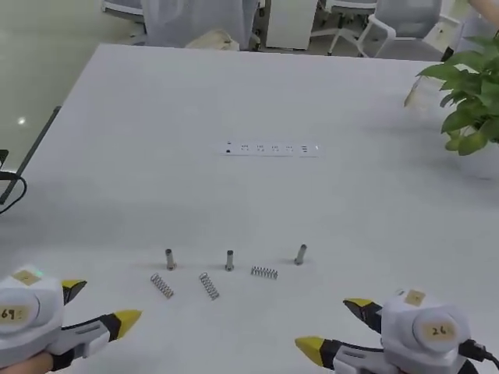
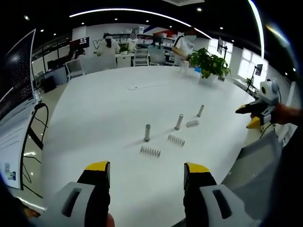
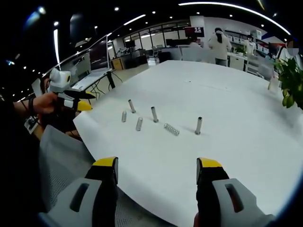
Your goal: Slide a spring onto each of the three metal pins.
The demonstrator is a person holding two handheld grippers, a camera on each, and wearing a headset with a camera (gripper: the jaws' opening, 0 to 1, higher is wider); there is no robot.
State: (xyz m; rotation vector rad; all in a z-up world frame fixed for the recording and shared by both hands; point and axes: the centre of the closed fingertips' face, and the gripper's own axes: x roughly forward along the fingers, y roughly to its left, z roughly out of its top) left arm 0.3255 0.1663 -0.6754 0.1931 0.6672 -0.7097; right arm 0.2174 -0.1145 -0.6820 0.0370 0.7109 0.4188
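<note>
The big white surface (image 1: 351, 195) holds all the things. The left gripper (image 1: 101, 304) is at the near left and the right gripper (image 1: 331, 325) is at the near right. Both are well apart from the work. The yellow-tipped fingers (image 2: 98, 166) of the left one are spread wide with nothing between them. The right one is just the same in its own view. Ahead of both grippers, three metal pins stand up straight in a row from side to side: the left pin (image 1: 169, 259), the middle pin (image 1: 229, 260) and the right pin (image 1: 300, 254). No pin has a spring on it yet. The three springs lie flat on the surface, all a bit closer to the person than the pins. The left spring (image 1: 161, 285) is just beside the left pin. The middle spring (image 1: 208, 285) sits between the left and middle pins. Both of these lie on a slant, with the far end pointing left. The right spring (image 1: 264, 272) lies sideways between the middle and right pins. The left spring is closest to the left gripper, and the right spring is closest to the right gripper. The pins point up but the springs lie down. So I think a spring must be picked up and tipped on end before its hole can go over a pin's top.
</note>
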